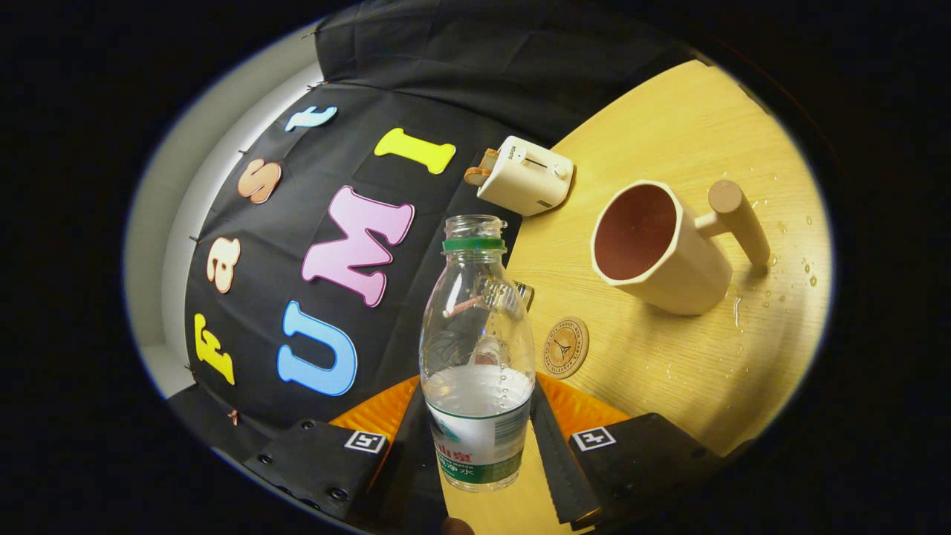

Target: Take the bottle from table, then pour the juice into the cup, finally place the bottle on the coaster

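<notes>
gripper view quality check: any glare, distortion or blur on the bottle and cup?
Gripper view: strong fisheye bend, so the table edge curves and the scene looks tilted. The bottle, held between the tool's fingers, is sharp, with small highlights on its clear plastic. The cup is evenly lit and casts a soft shadow. Droplets by its handle glint. The coaster is slightly soft.

**Booth backdrop and desk**

A black cloth wall [461, 67] is hanging behind a pale wooden desk [691, 126], creasing in soft folds. A plain white wall [160, 186] is showing beside the cloth. Warm light is falling across the desk's grain, and water droplets [806, 271] are glinting on it.
</notes>
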Motion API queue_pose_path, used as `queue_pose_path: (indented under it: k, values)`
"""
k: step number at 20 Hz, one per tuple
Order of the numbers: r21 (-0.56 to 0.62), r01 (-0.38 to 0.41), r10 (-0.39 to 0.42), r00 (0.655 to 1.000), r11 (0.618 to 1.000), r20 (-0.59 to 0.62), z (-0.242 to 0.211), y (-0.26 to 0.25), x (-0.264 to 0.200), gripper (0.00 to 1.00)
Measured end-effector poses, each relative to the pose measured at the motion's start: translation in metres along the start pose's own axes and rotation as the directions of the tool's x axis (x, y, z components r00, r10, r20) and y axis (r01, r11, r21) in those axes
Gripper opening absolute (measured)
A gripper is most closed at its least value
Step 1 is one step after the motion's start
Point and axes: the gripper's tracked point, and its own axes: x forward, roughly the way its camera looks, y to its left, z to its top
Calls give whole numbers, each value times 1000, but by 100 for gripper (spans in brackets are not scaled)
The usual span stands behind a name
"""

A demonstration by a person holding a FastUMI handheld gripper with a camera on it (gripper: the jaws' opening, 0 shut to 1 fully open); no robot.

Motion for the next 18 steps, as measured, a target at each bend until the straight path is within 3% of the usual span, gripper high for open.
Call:
queue_pose_path:
  k: [12,18]
  values:
    - [273,31,-35,999,961,8,1,-20,12,75]
    - [336,37,-45,999,941,14,2,-21,12,75]
